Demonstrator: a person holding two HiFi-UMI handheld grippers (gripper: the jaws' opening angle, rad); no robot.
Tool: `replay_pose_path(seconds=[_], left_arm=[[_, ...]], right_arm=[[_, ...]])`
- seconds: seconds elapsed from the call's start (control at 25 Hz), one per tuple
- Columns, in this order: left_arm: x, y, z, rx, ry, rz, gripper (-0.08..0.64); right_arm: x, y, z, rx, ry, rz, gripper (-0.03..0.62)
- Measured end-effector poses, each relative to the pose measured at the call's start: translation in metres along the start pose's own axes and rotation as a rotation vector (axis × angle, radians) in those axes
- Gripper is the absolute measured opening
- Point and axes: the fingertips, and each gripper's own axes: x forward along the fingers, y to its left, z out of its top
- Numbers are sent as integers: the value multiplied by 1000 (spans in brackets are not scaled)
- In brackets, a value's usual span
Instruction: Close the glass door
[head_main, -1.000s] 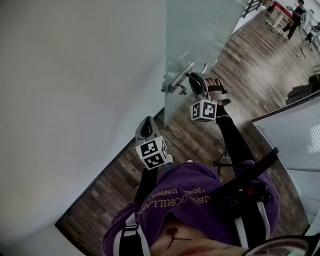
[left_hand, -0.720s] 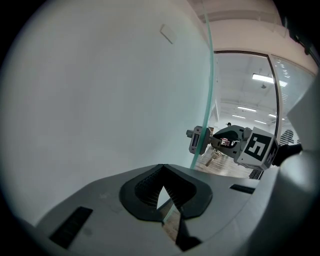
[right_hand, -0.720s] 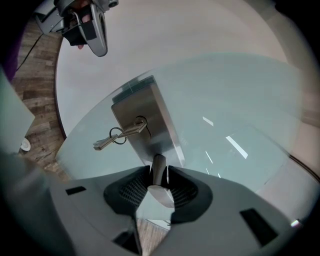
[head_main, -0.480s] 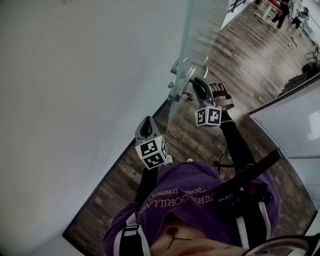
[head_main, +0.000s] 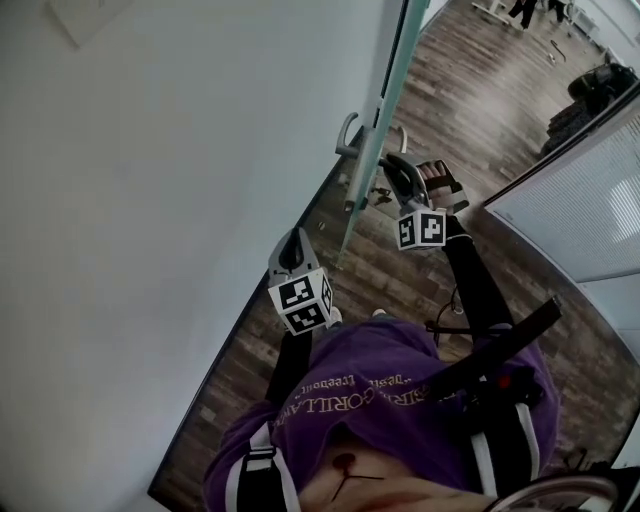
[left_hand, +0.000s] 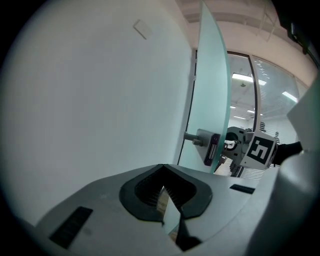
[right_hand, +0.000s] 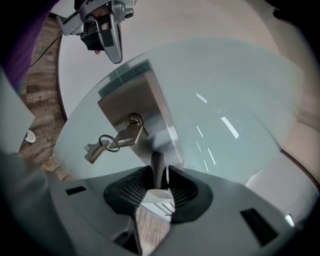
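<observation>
A plank floor (head_main: 430, 290) runs beside a plain white wall (head_main: 150, 200). The right arm reaches forward, its hand (head_main: 440, 185) just beside the door's edge. The left arm is bent and kept low by the wall. The right tool (head_main: 392, 172) is clamped on the handle (right_hand: 158, 162) of the glass door (left_hand: 211, 95), which stands open, frosted and pale green. Keys (right_hand: 107, 142) hang from its lock. The left tool (left_hand: 162, 170) is clenched on nothing.

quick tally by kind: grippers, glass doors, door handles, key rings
gripper: 2 (left, right)
glass door: 1
door handle: 2 (one on each side)
key ring: 1
total: 6
</observation>
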Motion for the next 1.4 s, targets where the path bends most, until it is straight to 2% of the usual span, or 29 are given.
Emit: replay_pose_path(seconds=[0.2,0.4,0.84,1.08,1.4], left_arm=[[9,-44,6,31,-33,-126,2],[1,-105,15,86,-58,-199,2],[24,-161,6,154,-56,-252,2],[37,-197,-3,201,-61,-292,2],[50,-243,-2,384,-74,-397,2]], right_arm=[[-9,8,-23,4,23,6,114],[-35,4,-48,9,23,-10,114],[-51,13,-94,16,8,-6,114],[-67,19,-120,51,6,-53,114],[-116,19,-158,166,29,-125,114]])
